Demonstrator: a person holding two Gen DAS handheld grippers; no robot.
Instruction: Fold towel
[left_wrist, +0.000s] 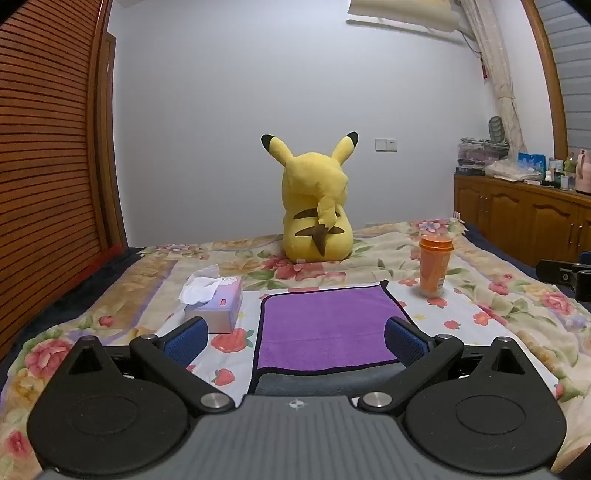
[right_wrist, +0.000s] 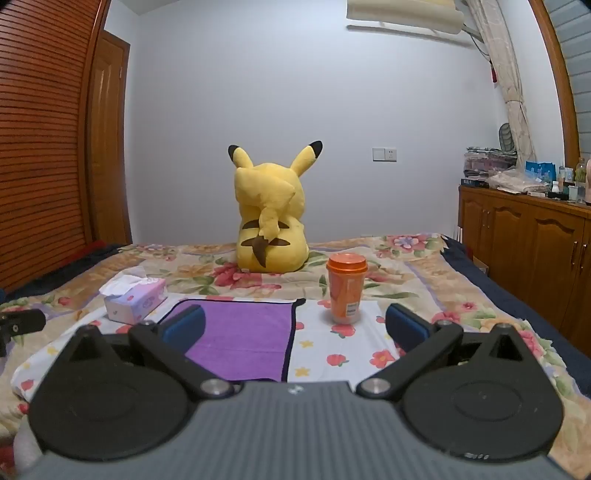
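Note:
A purple towel (left_wrist: 325, 328) with a dark hem lies flat on the flowered bedspread, one layer folded over a grey underside at its near edge. It also shows in the right wrist view (right_wrist: 243, 339). My left gripper (left_wrist: 295, 341) is open and empty, hovering over the towel's near edge, its blue pads straddling the cloth. My right gripper (right_wrist: 295, 330) is open and empty, above the towel's right hem, its left pad over the purple cloth and its right pad over the bedspread.
A tissue box (left_wrist: 216, 304) sits left of the towel, also in the right wrist view (right_wrist: 135, 301). An orange cup (left_wrist: 435, 266) stands to the right, close to the right gripper (right_wrist: 346, 290). A yellow Pikachu plush (left_wrist: 316, 214) sits behind. A wooden cabinet (right_wrist: 524, 243) flanks the bed's right.

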